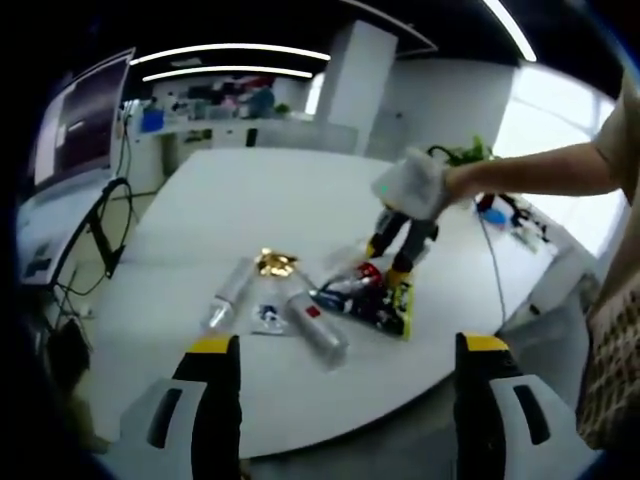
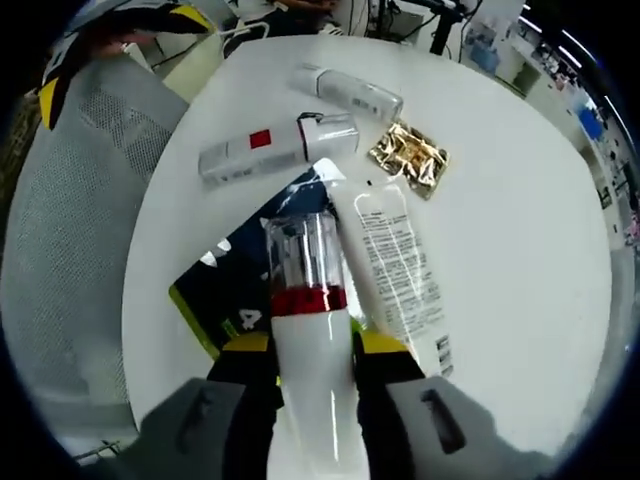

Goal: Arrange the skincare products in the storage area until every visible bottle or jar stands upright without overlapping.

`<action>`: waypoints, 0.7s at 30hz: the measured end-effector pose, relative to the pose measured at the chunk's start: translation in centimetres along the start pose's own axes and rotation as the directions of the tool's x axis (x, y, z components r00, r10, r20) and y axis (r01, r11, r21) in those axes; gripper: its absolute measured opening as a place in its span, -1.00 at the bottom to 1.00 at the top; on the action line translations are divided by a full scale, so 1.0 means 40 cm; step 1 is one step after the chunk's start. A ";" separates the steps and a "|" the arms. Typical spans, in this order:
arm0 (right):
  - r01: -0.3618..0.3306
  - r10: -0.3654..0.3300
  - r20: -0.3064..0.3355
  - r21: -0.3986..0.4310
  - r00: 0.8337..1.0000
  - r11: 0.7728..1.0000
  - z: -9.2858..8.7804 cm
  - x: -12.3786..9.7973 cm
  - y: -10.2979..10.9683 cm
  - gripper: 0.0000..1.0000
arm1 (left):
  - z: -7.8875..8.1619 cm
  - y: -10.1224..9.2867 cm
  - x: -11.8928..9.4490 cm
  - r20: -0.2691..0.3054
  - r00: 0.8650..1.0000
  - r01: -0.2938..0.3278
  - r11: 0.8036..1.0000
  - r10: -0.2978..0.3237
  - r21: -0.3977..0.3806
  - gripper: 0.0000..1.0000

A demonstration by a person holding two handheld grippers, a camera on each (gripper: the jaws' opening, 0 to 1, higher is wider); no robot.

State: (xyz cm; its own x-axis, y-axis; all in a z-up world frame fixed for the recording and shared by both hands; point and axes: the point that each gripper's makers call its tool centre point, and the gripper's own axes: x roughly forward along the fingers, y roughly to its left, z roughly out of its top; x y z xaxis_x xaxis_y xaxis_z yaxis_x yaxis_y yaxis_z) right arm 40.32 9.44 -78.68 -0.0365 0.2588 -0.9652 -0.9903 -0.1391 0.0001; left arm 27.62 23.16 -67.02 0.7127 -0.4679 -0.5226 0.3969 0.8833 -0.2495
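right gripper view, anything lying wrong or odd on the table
Yes. Every product is lying flat: two clear-capped bottles and a white tube beside a crumpled gold wrapper. The right tongs hold a red-banded bottle.

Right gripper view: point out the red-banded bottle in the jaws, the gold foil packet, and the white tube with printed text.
Red-banded bottle (image 2: 306,330), right gripper view, on its white body just below the red band.
Gold foil packet (image 2: 408,158), right gripper view, at its crinkled centre.
White tube (image 2: 392,265), right gripper view, on its printed middle.
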 end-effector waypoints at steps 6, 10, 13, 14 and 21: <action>0.006 -0.007 -0.020 -0.035 1.000 0.999 -0.002 -0.001 0.003 -0.41 | 0.000 -0.001 0.000 -0.001 1.000 0.002 1.000 -0.002 0.004 0.72; 0.013 -0.014 -0.013 -0.051 1.000 0.999 -0.004 -0.002 0.002 -0.42 | 0.000 -0.002 0.001 -0.001 1.000 0.002 1.000 -0.002 0.007 0.72; 0.010 -0.011 -0.001 -0.059 1.000 0.998 -0.002 -0.003 0.003 -0.42 | 0.001 -0.002 0.000 0.001 1.000 0.003 1.000 -0.003 0.010 0.72; 0.010 -0.010 -0.001 -0.059 1.000 0.998 -0.001 -0.003 0.003 -0.42 | 0.001 -0.002 0.000 0.001 1.000 0.003 1.000 -0.003 0.011 0.72; 0.017 -0.015 0.027 -0.058 1.000 0.998 0.000 -0.006 0.003 -0.43 | 0.002 -0.005 -0.001 0.003 1.000 0.003 1.000 -0.003 0.021 0.70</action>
State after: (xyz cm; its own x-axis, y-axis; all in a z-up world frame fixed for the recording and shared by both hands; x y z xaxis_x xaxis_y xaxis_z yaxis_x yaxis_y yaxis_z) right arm 40.22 9.36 -78.46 -0.0252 0.2864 -0.9578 -0.9813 -0.1899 -0.0310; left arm 27.55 23.02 -66.90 0.7134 -0.4709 -0.5190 0.4112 0.8809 -0.2342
